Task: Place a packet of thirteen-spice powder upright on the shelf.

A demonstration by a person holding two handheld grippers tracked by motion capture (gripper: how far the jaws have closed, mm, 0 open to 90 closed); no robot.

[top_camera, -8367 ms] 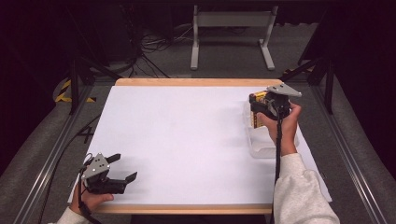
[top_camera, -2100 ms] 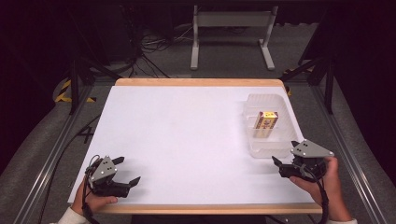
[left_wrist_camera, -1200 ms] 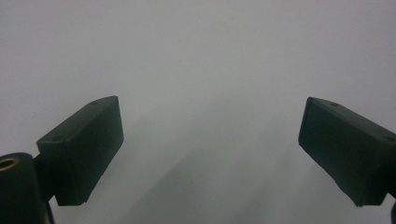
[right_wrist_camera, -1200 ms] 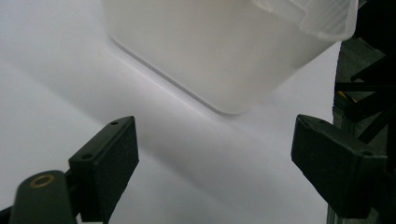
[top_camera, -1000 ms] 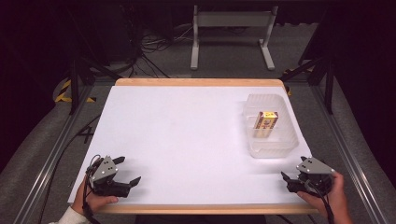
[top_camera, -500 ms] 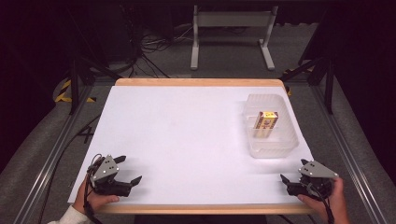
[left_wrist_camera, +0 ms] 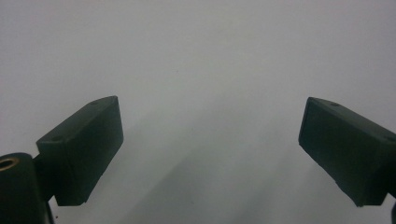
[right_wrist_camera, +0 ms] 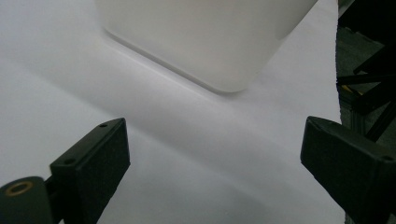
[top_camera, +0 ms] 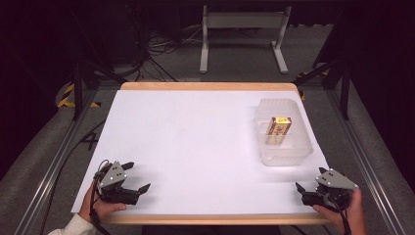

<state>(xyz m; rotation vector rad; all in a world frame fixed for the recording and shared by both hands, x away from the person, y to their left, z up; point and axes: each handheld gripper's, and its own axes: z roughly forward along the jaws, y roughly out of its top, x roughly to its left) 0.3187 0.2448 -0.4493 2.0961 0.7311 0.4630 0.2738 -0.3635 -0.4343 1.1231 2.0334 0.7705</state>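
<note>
Currently I rest the left gripper (top_camera: 131,184) and right gripper (top_camera: 310,186) at the table's (top_camera: 195,137) near corners, jaws apart and empty, presumably parked; the small box (top_camera: 279,130) lies inside the clear container (top_camera: 284,152).

**Matt paper, cloudy plastic, bare wood**

The table (top_camera: 205,86) shows a pale wooden edge with a smooth finish, and a sheet of white paper (top_camera: 195,147) covers its top, matt and flat. The tub (top_camera: 286,152) looks like frosted, half-clear plastic with a soft sheen. The small box (top_camera: 279,131) inside it seems to be printed card, yellow and brown. The left gripper (left_wrist_camera: 210,154) and the right gripper (right_wrist_camera: 215,172) have black jaws that look like matt plastic; each carries a brass-coloured metal insert. A grey plate tops each gripper, dull in finish. The floor (top_camera: 44,156) around the table looks like rough grey carpet.
</note>
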